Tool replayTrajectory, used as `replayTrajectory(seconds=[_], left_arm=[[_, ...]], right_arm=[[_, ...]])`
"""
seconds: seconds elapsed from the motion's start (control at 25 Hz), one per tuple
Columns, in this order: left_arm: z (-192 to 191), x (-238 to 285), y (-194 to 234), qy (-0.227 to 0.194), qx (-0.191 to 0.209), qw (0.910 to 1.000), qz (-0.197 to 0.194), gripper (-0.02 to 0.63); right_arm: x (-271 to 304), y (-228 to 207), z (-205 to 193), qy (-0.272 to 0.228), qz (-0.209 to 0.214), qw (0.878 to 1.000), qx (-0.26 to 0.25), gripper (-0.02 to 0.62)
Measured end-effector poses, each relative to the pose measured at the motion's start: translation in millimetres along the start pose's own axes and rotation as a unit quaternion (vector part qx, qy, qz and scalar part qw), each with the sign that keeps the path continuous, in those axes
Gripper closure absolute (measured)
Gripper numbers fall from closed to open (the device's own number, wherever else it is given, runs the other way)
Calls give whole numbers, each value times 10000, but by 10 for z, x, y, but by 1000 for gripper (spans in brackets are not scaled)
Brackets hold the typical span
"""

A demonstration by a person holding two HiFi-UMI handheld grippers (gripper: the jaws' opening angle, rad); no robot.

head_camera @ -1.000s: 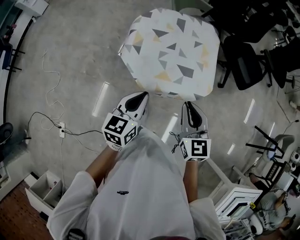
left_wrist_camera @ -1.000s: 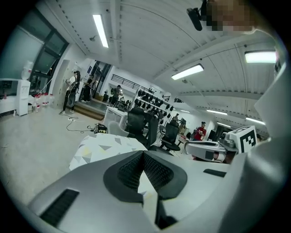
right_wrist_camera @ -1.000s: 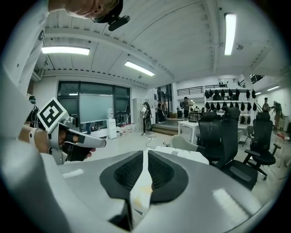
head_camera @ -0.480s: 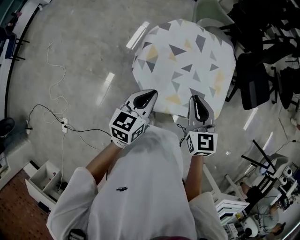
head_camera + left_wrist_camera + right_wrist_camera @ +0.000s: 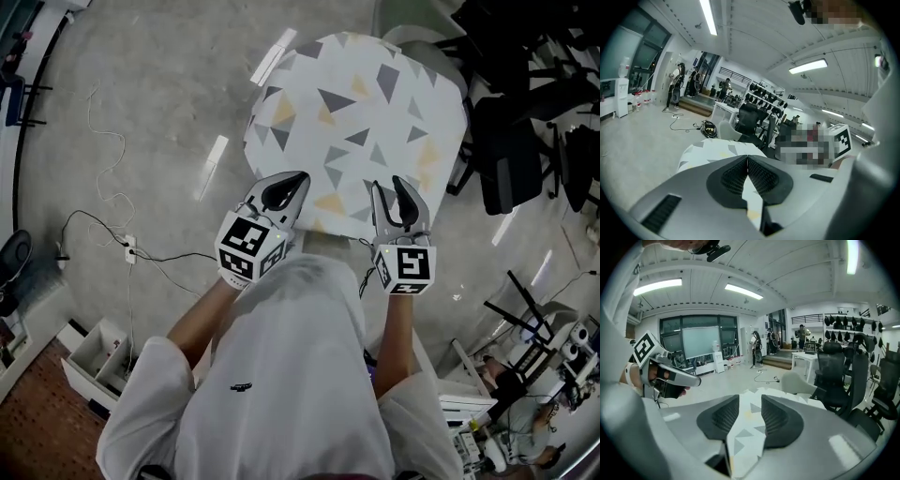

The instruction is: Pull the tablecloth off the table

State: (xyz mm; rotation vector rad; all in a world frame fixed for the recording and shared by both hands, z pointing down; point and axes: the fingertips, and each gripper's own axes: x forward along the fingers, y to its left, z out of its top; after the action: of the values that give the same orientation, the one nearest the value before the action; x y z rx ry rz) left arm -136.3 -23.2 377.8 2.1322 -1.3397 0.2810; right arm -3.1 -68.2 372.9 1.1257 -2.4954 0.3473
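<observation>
A white tablecloth [image 5: 361,122] printed with grey and yellow triangles covers a small table ahead of me. My left gripper [image 5: 300,178] hangs over the cloth's near edge with its jaws shut and nothing between them. In the left gripper view the left gripper [image 5: 747,159] shows the closed pads, with the cloth [image 5: 712,150] beyond. My right gripper [image 5: 389,185] is over the same near edge, further right. Its jaws are opening and nothing is gripped. In the right gripper view the right gripper [image 5: 751,401] shows a gap, through which the cloth [image 5: 749,437] is seen below.
Black office chairs [image 5: 511,141] crowd the table's right side. A pale chair [image 5: 412,36] stands behind it. A cable and power strip [image 5: 127,253] lie on the floor at left. A white box [image 5: 89,361] is at lower left, a white cabinet [image 5: 469,412] at lower right.
Both grippers have come forward from short of the table to over the cloth's near edge. The right jaws have parted; the left stays shut.
</observation>
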Motion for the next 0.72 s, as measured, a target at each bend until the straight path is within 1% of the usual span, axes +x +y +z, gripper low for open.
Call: replayTrajectory(seconds=[0.2,0.28,0.48,0.64,0.72], left_arm=[[105,624,-239,197,415,9985,-284,598],[120,872,-349,318,570,9970,-423,598],[76,1525,-651,738,864,9896,-886,598],[33,2030,-841,927,1126,9827,-1138,598],[-16,2250,-883,1026,1245,9793,-1221,598]], right_arm=[[103,-647,-260,128,-328,9991,221,428],[128,-881,-404,241,-457,9980,373,410],[173,-1518,-713,305,-973,9911,861,376],[271,-2039,-1057,513,-1331,9830,1154,317],[298,-2289,-1261,610,-1543,9763,1390,265]])
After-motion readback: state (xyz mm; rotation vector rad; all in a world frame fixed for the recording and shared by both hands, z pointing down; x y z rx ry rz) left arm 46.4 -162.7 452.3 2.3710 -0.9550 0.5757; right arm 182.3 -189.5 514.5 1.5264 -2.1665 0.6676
